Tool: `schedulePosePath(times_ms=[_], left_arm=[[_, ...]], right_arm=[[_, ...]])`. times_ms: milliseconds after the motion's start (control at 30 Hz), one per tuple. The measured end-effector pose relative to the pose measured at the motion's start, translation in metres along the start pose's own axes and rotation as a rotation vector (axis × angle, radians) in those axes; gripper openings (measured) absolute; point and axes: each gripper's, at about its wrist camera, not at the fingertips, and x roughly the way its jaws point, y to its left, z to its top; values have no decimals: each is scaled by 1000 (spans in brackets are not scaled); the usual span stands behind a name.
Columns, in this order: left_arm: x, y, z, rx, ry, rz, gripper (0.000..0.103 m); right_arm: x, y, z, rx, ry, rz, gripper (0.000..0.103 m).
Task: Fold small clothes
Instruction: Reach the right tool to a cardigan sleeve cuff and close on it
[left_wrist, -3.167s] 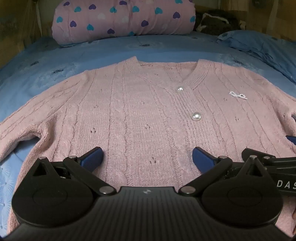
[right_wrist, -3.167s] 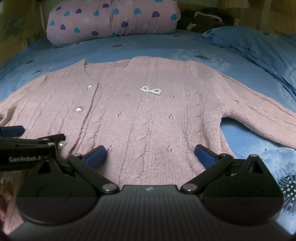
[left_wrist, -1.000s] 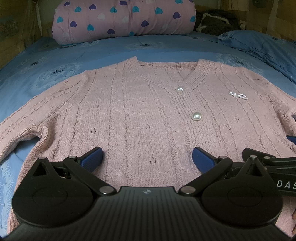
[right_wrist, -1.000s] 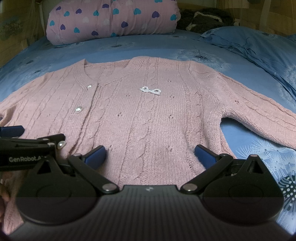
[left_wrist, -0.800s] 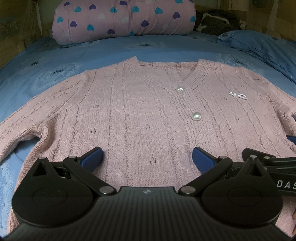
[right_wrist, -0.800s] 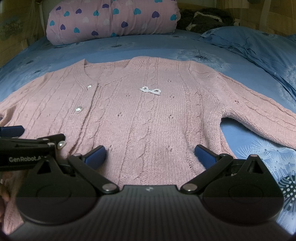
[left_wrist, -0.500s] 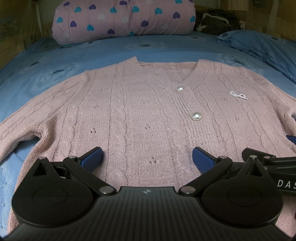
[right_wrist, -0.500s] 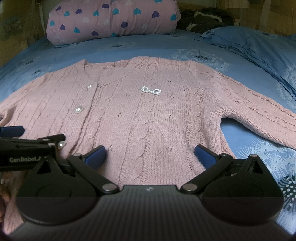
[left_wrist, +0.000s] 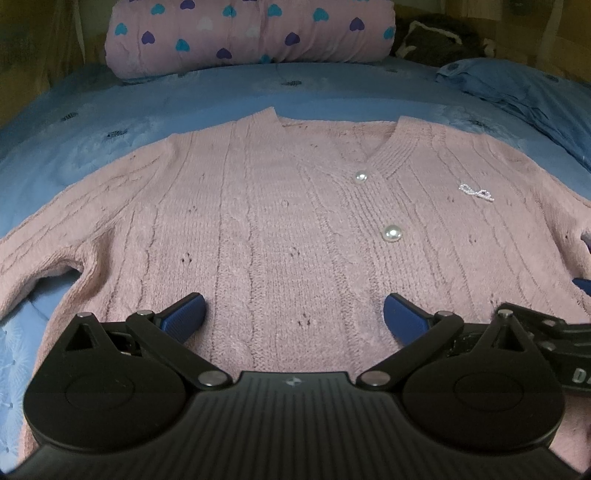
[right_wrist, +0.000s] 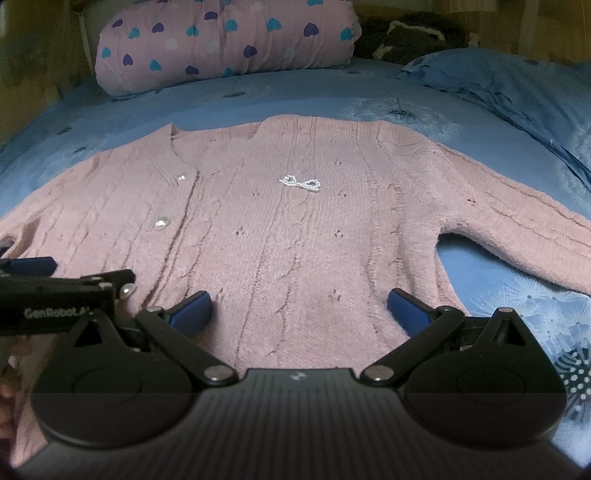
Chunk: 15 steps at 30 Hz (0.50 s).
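Note:
A pink cable-knit cardigan (left_wrist: 280, 221) lies flat and face up on the blue bed, sleeves spread out to both sides. It has pearl buttons (left_wrist: 392, 233) and a small beaded bow (right_wrist: 300, 183) on the chest. My left gripper (left_wrist: 293, 318) hovers open over the hem on the garment's left half, nothing between its blue pads. My right gripper (right_wrist: 298, 309) is open too, over the hem on the right half (right_wrist: 295, 240), near the armpit of the right sleeve (right_wrist: 517, 236). Each gripper's side shows at the edge of the other's view.
A pink pillow with coloured hearts (left_wrist: 251, 35) lies at the head of the bed. A rumpled blue quilt (right_wrist: 517, 88) is piled at the back right, with a dark item (right_wrist: 410, 35) behind it. Blue sheet (left_wrist: 147, 110) surrounds the cardigan.

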Motion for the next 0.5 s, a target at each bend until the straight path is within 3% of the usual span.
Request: schedulePosePath(times_ms=[267,500], left_arm=[[-9,8,7,-24,15,-34,103],[-15,8,6,-9,5,-33,103]], right_arm=[[-24,-20,10,53,11,7,103],[-47,-40,24,79,-46,-72,103]])
